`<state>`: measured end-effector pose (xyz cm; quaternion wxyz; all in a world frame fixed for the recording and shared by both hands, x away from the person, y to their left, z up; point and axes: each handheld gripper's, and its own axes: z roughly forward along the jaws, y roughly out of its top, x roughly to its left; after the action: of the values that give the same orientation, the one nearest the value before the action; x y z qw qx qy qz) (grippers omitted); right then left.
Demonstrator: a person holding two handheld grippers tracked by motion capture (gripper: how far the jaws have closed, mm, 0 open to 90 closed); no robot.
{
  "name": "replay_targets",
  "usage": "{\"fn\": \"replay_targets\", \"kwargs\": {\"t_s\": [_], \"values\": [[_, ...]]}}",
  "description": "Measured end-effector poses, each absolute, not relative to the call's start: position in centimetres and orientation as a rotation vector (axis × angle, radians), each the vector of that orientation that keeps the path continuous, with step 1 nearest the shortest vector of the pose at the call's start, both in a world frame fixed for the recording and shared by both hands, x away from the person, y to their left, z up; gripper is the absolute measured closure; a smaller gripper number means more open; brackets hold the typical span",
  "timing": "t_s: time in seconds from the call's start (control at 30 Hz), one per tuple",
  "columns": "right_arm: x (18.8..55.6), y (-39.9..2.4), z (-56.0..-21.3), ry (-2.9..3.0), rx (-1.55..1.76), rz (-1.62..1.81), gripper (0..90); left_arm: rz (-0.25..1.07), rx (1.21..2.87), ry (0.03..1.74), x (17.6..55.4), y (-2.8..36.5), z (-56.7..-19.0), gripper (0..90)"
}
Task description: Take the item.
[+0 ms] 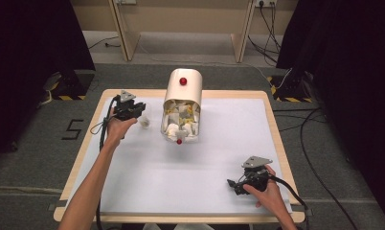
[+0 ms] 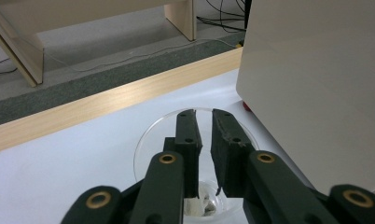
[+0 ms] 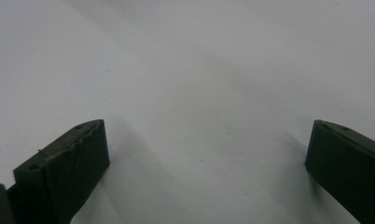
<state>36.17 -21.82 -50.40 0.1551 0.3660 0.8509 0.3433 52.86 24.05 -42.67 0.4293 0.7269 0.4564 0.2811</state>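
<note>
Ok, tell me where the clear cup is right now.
The clear cup stands on the white table at the left in the high view, just left of the cream bin. The left tongs reach over its rim.

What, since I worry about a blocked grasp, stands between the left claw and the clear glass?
Nothing visible does. The left claw is already directly over the clear glass, with its tips near the far rim. The cream box stands close beside the glass, not between it and the claw.
</note>
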Motion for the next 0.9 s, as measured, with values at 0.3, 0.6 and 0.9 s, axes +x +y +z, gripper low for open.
{"fn": "replay_targets", "kwargs": {"t_s": [0.3, 0.6, 0.9], "values": [[36.2, -21.8, -50.4, 2.438, 1.049, 0.984, 0.2, 0.659, 1.797, 1.14, 52.4, 24.0, -42.2, 58.9], [36.2, -21.8, -50.4, 2.437, 1.049, 0.983, 0.2, 0.63, 1.819, 1.165, 51.9, 24.1, -41.6, 37.1], [36.2, -21.8, -50.4, 2.437, 1.049, 0.985, 0.2, 0.556, 1.809, 1.191, 51.0, 24.0, -41.1, 20.1]]}}
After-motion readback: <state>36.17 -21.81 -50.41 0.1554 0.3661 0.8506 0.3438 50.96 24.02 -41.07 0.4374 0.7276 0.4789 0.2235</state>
